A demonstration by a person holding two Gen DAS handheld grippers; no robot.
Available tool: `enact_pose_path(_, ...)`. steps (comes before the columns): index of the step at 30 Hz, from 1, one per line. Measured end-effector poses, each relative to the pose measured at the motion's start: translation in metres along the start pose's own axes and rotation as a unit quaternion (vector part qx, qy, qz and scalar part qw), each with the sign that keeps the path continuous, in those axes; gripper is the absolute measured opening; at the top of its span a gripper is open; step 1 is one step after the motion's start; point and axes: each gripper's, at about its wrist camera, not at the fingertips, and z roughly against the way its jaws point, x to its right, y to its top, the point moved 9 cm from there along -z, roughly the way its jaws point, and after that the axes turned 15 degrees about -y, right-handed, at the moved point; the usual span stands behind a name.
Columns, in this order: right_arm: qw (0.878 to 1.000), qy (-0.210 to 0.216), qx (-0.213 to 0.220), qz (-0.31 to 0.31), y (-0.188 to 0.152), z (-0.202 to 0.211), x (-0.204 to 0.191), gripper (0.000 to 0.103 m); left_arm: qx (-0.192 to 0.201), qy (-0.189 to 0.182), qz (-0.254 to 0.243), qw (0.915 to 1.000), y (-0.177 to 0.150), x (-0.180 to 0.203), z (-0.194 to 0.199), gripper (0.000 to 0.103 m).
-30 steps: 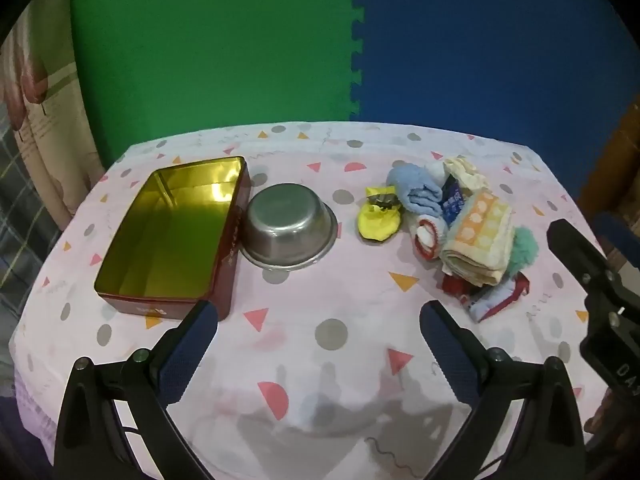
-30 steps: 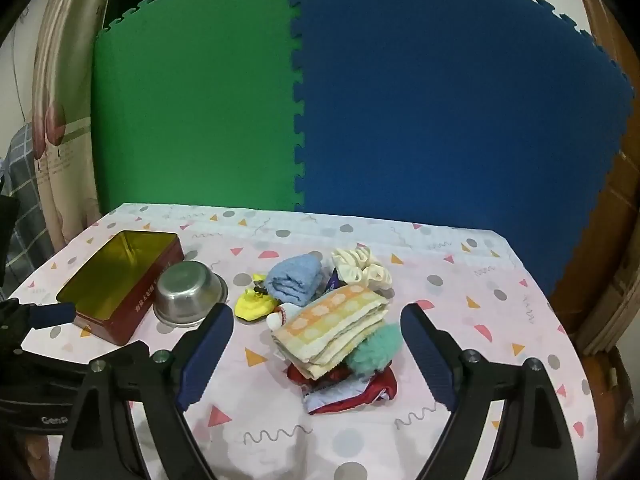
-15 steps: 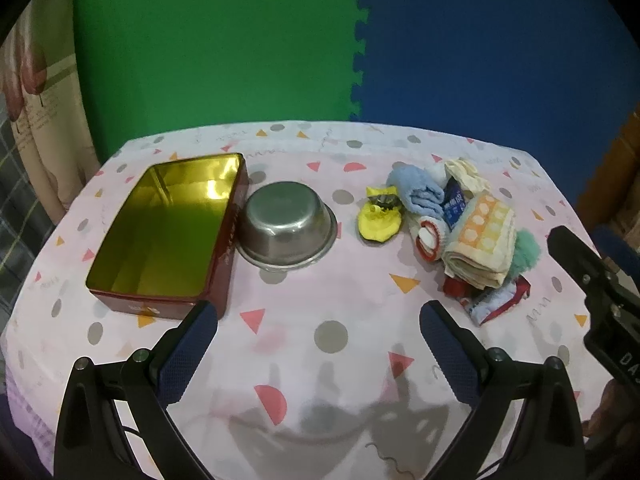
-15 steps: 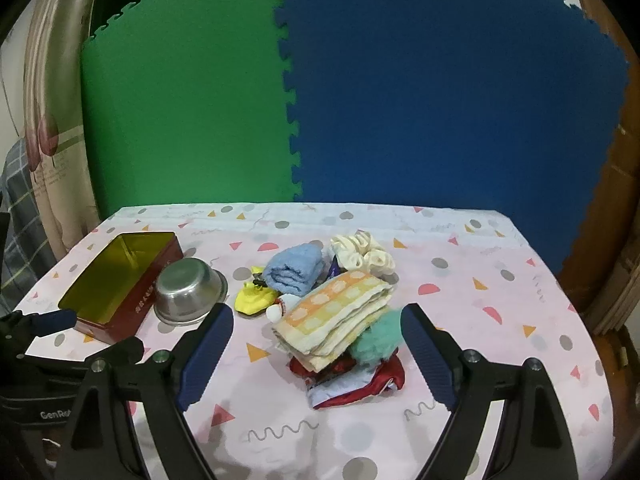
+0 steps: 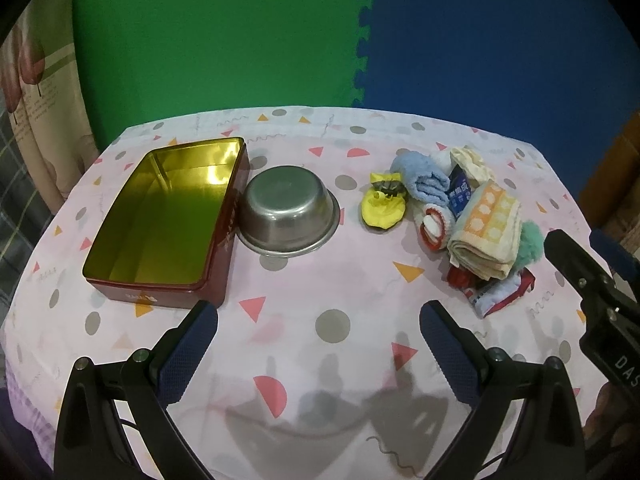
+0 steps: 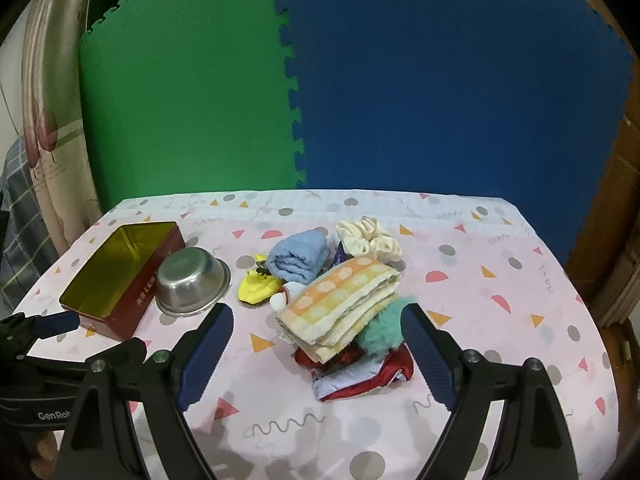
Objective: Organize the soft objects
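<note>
Soft cloths [image 6: 340, 304] lie heaped, orange-checked towel [image 5: 486, 236] topmost; both hand-held grippers [image 5: 318, 324] [image 6: 318, 334] gape wide, empty.

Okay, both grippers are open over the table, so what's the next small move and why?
Probably ease the right gripper forward and down onto the folded orange-checked towel. It lies on top of the pile of soft things, directly ahead between the open fingers, so it comes off first. The tin box stands empty, and the left gripper holds nothing.
</note>
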Motion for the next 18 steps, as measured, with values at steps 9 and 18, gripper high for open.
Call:
enact_pose_path(9, 1.0, 0.004, -0.004, 0.007, -0.0025, -0.0018, -0.0029, 0.088, -0.006, 0.003, 0.001, 1.0, -0.0024, -0.003, -0.0026, 0.101)
enact_pose_path(18, 1.0, 0.003, -0.01, 0.012, -0.0062, -0.0044, -0.0067, 0.088, -0.009, 0.006, 0.002, 0.9999, -0.0046, -0.0063, -0.0035, 0.101)
